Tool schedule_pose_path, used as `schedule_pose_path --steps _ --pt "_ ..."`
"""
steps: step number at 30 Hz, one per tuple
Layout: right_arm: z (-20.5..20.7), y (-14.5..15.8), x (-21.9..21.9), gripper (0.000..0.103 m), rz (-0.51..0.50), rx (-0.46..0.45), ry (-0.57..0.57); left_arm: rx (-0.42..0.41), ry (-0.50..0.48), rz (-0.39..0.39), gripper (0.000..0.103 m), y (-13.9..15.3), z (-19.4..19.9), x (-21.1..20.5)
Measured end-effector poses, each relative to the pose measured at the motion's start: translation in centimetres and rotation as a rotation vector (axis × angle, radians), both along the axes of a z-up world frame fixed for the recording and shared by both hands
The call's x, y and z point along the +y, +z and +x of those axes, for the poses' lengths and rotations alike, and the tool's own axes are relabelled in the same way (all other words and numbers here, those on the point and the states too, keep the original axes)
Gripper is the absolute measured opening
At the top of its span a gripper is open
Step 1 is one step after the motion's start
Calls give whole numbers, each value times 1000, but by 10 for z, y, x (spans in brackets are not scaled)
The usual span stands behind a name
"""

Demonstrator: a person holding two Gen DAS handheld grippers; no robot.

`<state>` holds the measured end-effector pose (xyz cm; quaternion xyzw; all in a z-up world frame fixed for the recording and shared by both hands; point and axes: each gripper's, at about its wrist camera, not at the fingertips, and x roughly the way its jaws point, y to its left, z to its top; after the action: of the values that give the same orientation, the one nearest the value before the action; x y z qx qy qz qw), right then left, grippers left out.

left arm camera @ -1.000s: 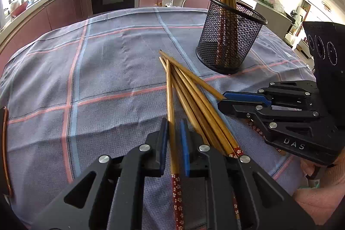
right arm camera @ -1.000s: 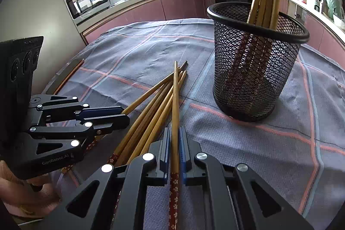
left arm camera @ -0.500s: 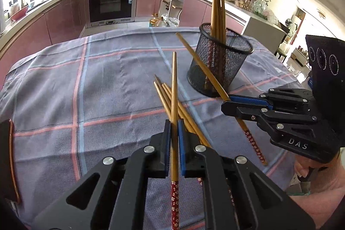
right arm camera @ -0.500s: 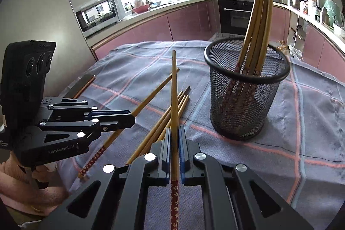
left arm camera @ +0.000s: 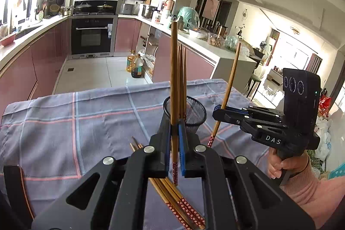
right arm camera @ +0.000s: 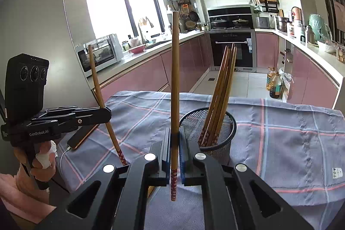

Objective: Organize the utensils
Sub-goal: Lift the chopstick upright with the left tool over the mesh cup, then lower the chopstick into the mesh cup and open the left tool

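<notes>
My left gripper (left arm camera: 174, 122) is shut on a wooden chopstick (left arm camera: 173, 79) and holds it upright above the table. My right gripper (right arm camera: 175, 130) is shut on another chopstick (right arm camera: 175, 79), also upright; it shows at the right of the left wrist view (left arm camera: 228, 87). The left gripper and its chopstick (right arm camera: 101, 100) show at the left of the right wrist view. A black mesh cup (right arm camera: 226, 133) with several chopsticks (right arm camera: 222, 96) stands ahead; it also shows in the left wrist view (left arm camera: 195, 111). Several loose chopsticks (left arm camera: 179, 202) lie on the cloth below.
The table has a grey-blue checked cloth (right arm camera: 291, 133). A phone (right arm camera: 83, 137) on a white cable lies near the table's left edge. Kitchen counters and an oven stand beyond the table.
Both grippers have risen well above the table and tilted their chopsticks from nearly level to upright. The mesh cup now sits lower and farther off in both views.
</notes>
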<state>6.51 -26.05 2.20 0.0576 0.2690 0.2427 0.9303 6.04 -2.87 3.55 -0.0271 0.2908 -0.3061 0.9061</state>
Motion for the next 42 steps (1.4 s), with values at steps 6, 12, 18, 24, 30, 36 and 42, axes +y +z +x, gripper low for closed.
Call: schedule_pose_path --steps 6,12,18,24,30,36,42 --pt "8 26 -9 6 20 -68 -25 -65 2 -56 7 31 13 -10" --pt "25 42 -18 6 36 -112 -55 -107 -2 -82 7 52 32 -28" --pt "42 42 -20 6 47 -120 -85 -119 1 -51 7 58 47 -47" --pt "51 36 -23 6 74 -116 -105 -88 -6 12 7 42 54 -64" --pt "55 35 -25 6 102 -122 -123 -40 -9 52 7 22 63 -68" --pt "59 24 -21 6 79 -81 -119 -23 -28 101 7 9 67 -73" --pt "69 7 -19 6 45 18 -111 9 -48 151 7 -4 75 -80"
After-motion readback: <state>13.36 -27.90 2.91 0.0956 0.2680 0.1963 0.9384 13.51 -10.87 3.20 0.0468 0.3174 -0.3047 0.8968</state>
